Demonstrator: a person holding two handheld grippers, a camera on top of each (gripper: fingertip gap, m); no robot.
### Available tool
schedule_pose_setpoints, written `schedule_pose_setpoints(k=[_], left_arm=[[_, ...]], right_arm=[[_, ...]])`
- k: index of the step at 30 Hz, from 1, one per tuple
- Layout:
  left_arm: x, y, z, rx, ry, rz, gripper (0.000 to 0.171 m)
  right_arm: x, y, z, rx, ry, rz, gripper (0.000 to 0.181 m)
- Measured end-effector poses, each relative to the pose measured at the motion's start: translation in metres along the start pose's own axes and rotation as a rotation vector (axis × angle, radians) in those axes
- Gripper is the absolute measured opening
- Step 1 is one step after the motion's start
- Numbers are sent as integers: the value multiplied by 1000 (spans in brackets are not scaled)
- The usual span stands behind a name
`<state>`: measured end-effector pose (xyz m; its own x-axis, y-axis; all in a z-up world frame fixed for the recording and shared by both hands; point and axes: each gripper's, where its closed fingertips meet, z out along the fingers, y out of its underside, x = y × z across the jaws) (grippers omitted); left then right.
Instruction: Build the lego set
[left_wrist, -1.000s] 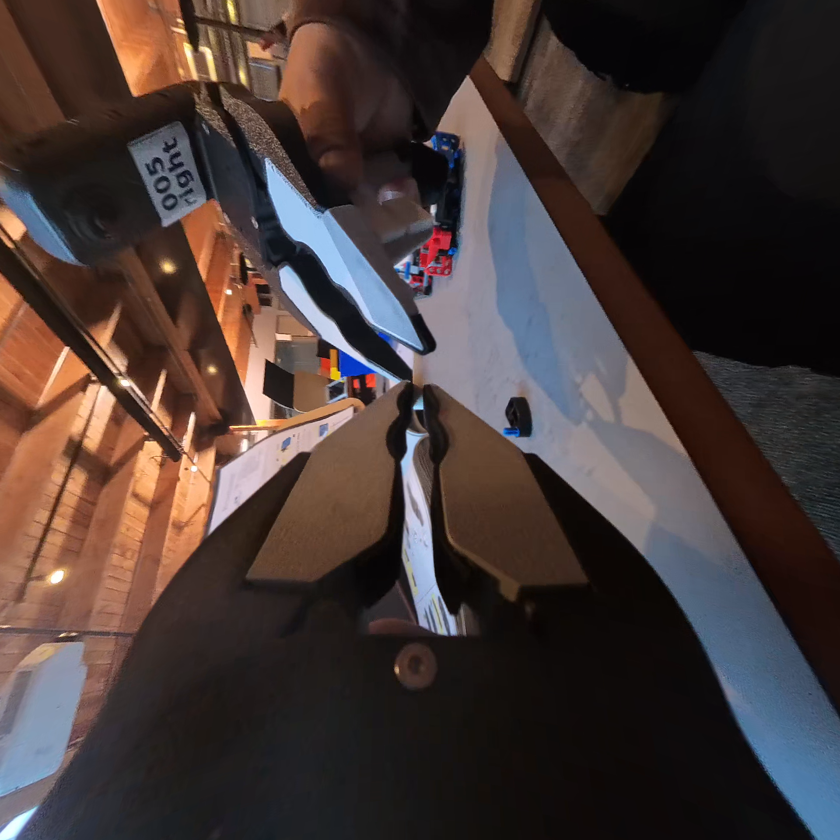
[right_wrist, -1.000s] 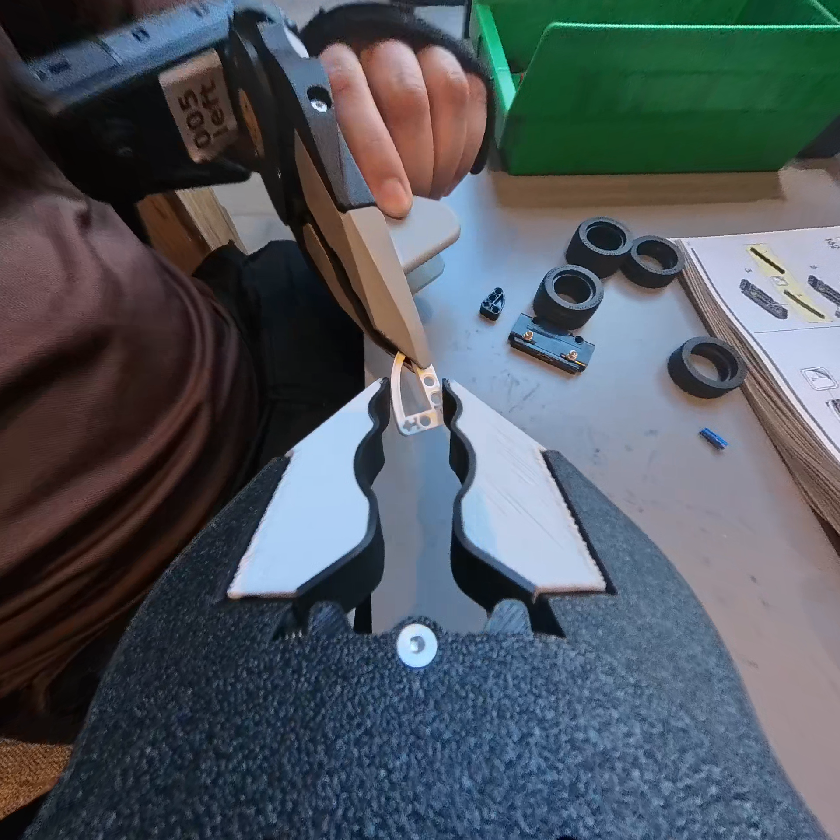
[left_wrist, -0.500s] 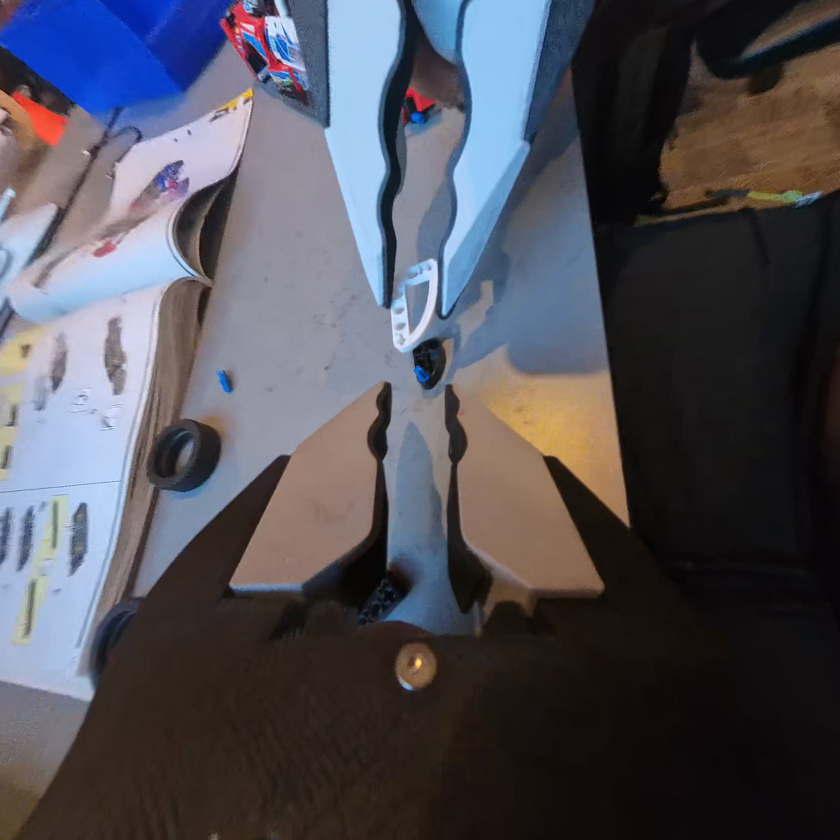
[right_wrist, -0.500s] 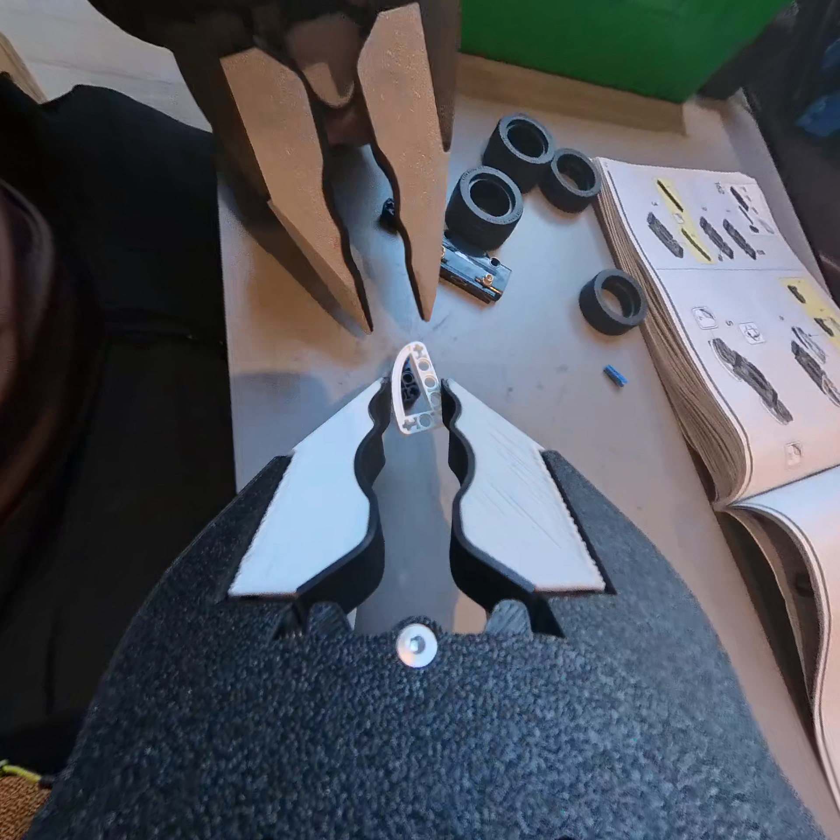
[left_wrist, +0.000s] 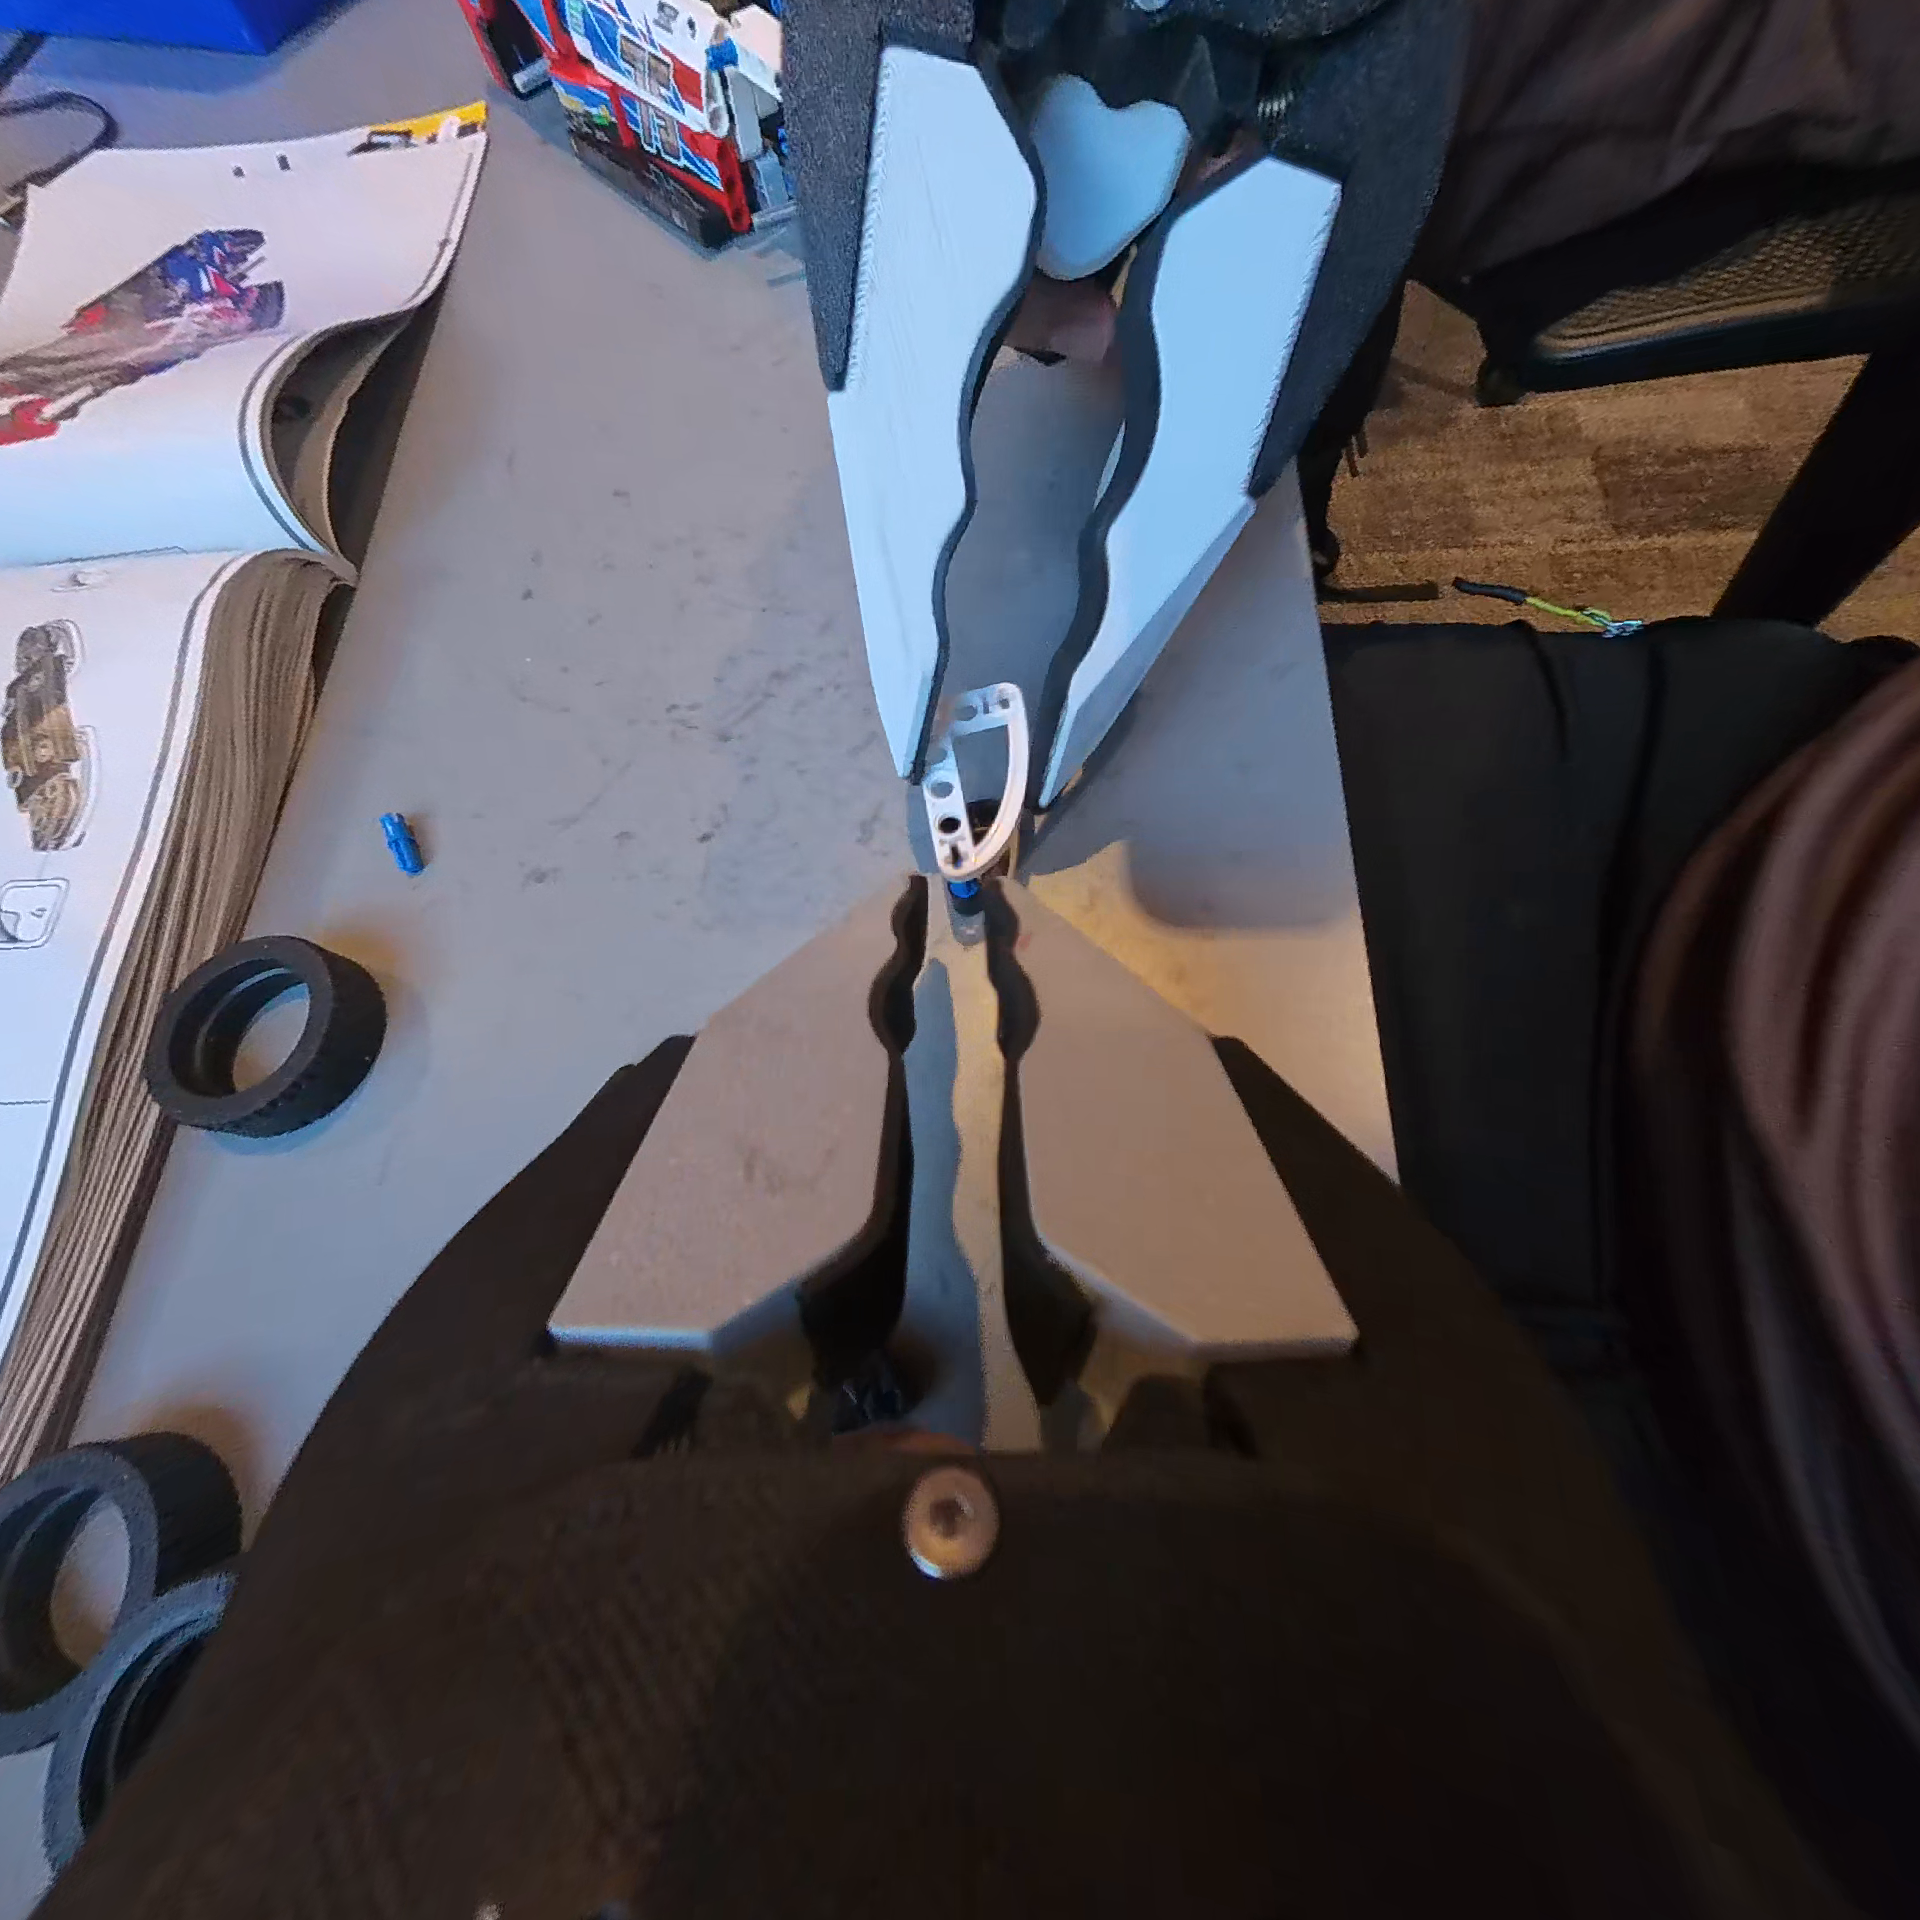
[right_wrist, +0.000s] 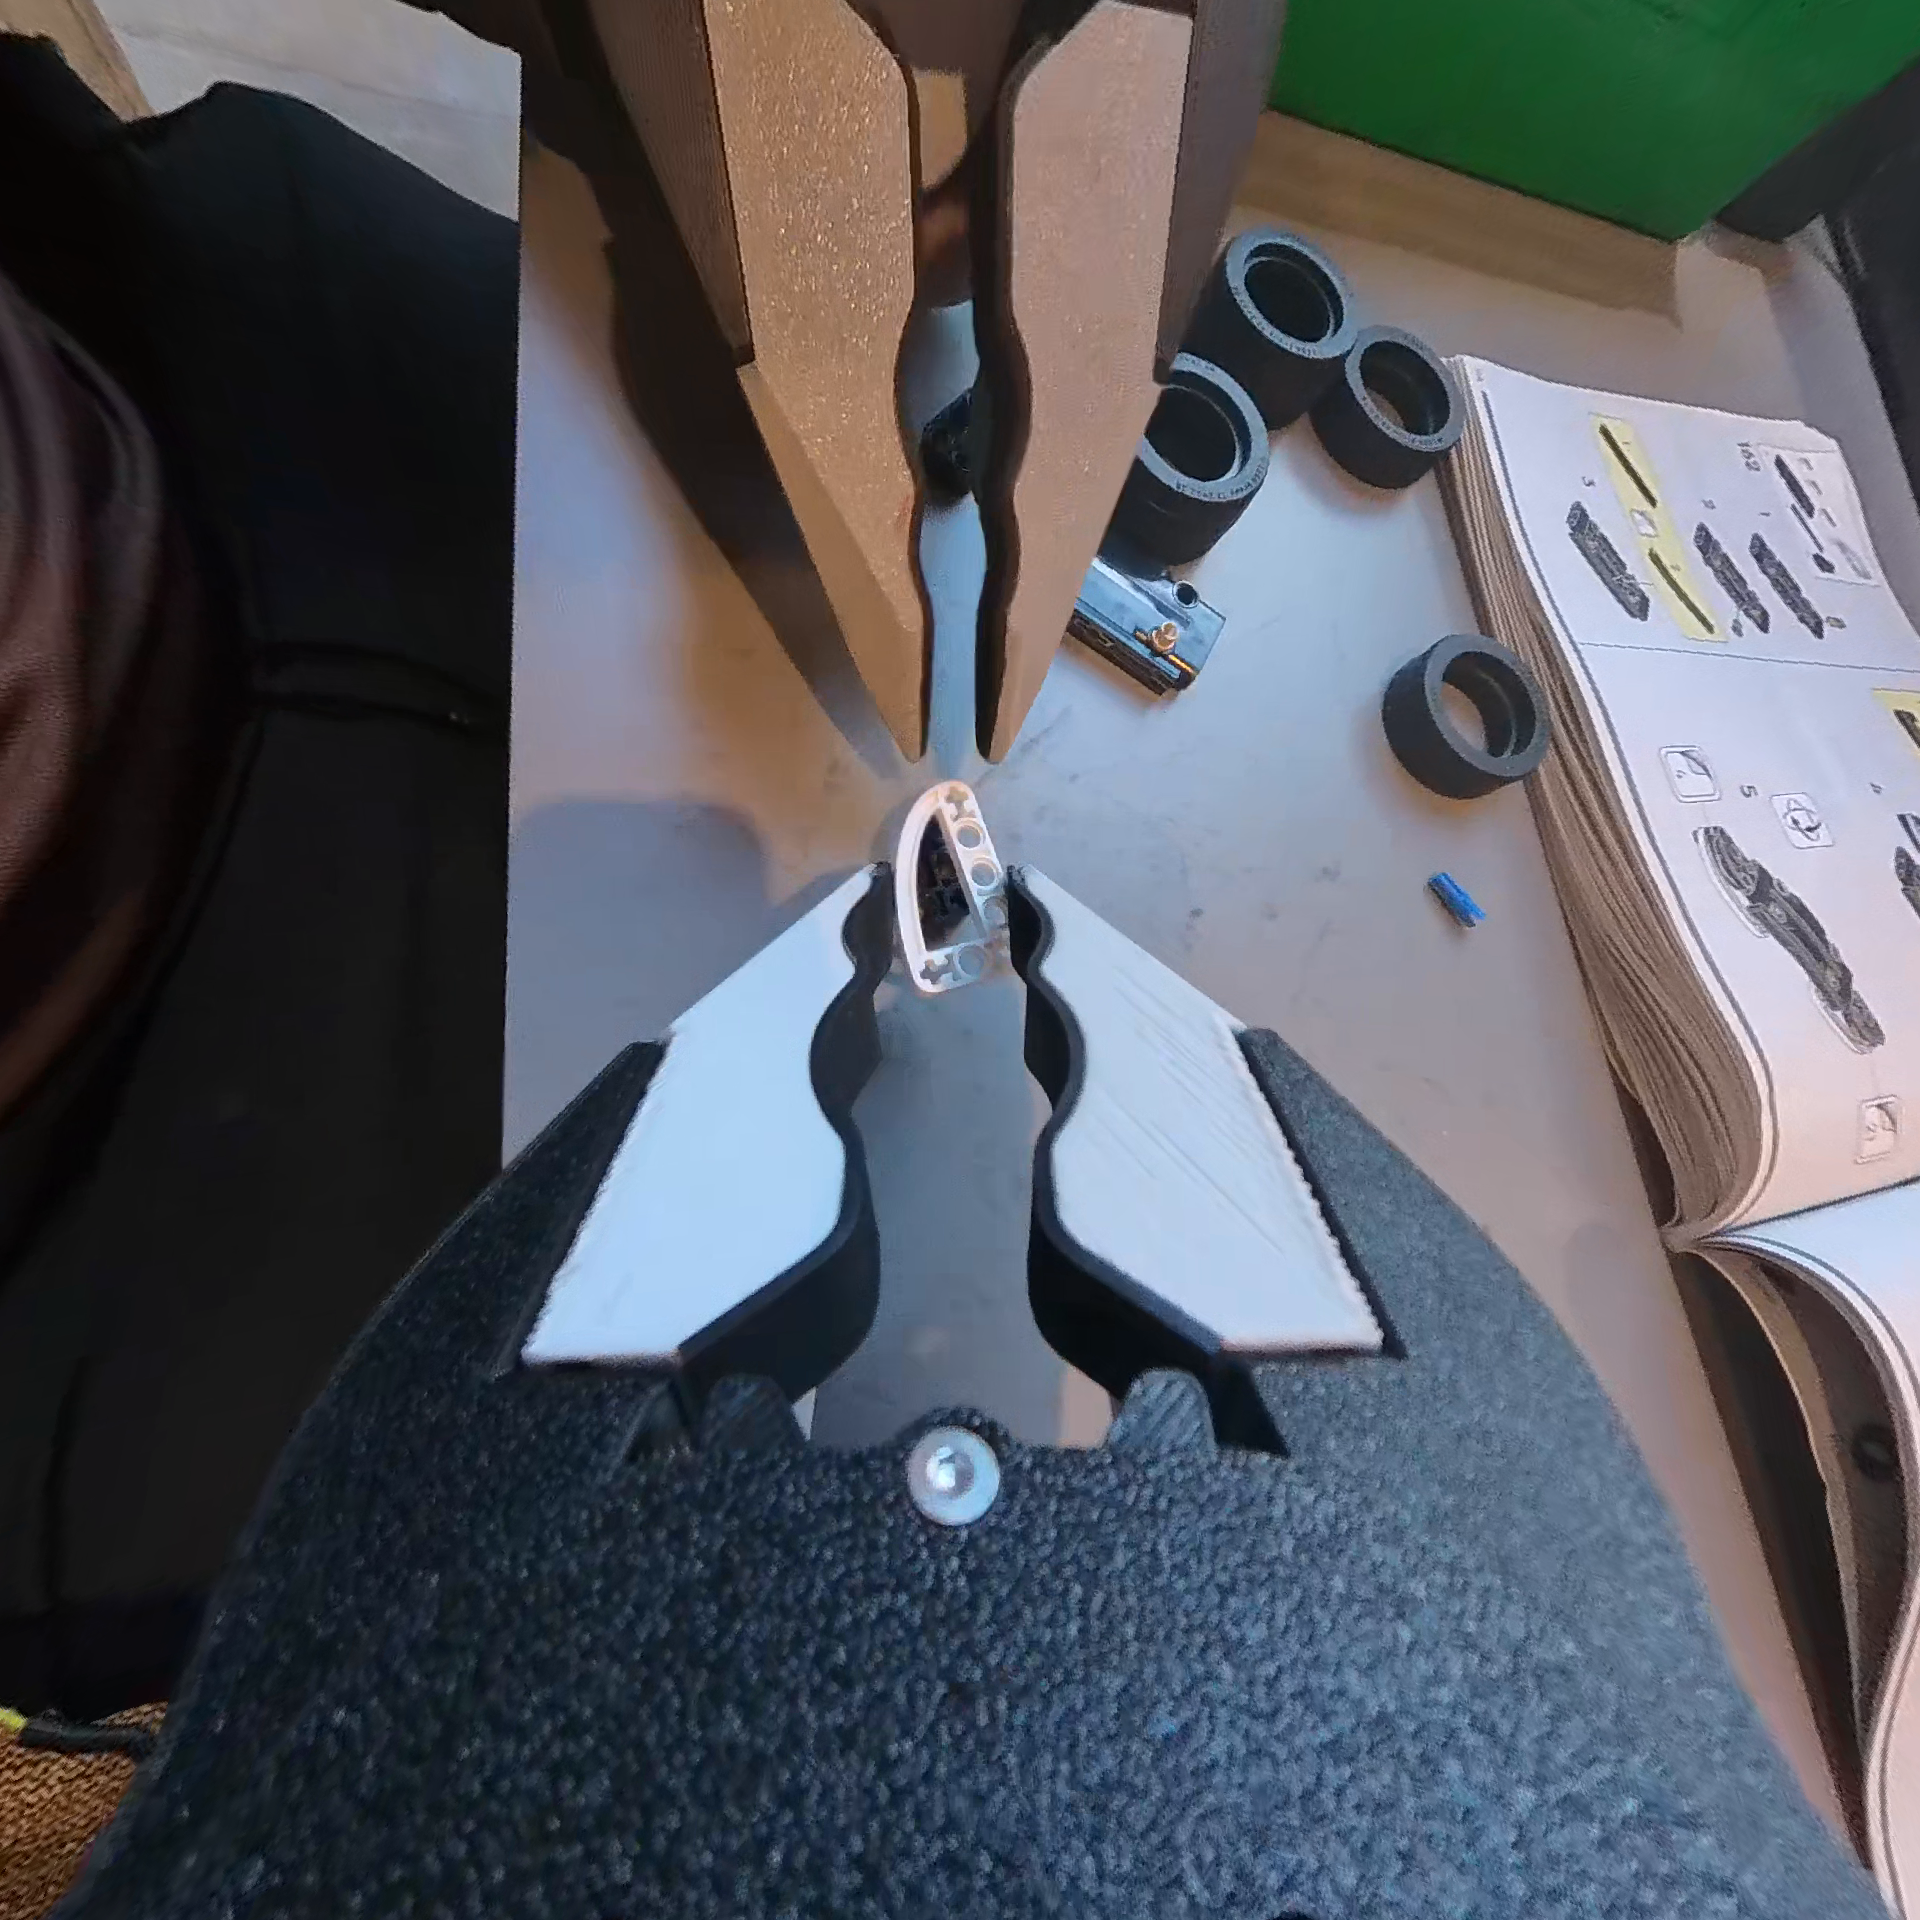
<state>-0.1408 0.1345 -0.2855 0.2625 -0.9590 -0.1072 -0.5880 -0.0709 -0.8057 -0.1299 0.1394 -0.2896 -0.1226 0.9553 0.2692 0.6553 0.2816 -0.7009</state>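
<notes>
My right gripper (right_wrist: 945, 878) is shut on a white curved lego panel with pin holes (right_wrist: 951, 904), held just above the grey table (right_wrist: 1195, 852). It comes in from the top of the left wrist view (left_wrist: 979, 787), where the panel (left_wrist: 971, 779) hangs from its tips. My left gripper (left_wrist: 958, 888) faces it tip to tip, with a narrow gap between its jaws and nothing in them; it also shows in the right wrist view (right_wrist: 953, 753). A small black piece with a blue pin (left_wrist: 966, 894) lies on the table under the panel, right at the left fingertips.
Several black tyres (right_wrist: 1465, 717) (left_wrist: 265, 1034), a black beam with tan pins (right_wrist: 1148, 634) and a loose blue pin (right_wrist: 1455, 899) lie by the open instruction booklet (right_wrist: 1714, 779). A green bin (right_wrist: 1558, 94) and a red, white and blue model (left_wrist: 655, 104) stand farther off. The table edge (left_wrist: 1340, 831) runs close by. The tips of both grippers are at nearly the same place.
A second ago both grippers met at the panel, the left steeply tilted. The left has since swung round to face the right, closed in on the panel's tip, and its jaws have narrowed.
</notes>
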Motion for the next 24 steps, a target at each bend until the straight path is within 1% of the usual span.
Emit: schedule_pose_setpoints(k=[6, 10, 17, 24], left_arm=[[3, -8, 4, 25, 35, -17, 8], [2, -5, 7, -4, 37, -24, 7], [3, -4, 7, -5, 55, -33, 0], [2, -4, 7, -6, 58, -44, 5]], right_arm=[[0, 1, -1, 1, -4, -4, 21], [-2, 2, 0, -3, -7, -6, 21], [-2, 4, 0, -17, 6, -11, 21], [-1, 3, 1, -28, 12, -14, 21]])
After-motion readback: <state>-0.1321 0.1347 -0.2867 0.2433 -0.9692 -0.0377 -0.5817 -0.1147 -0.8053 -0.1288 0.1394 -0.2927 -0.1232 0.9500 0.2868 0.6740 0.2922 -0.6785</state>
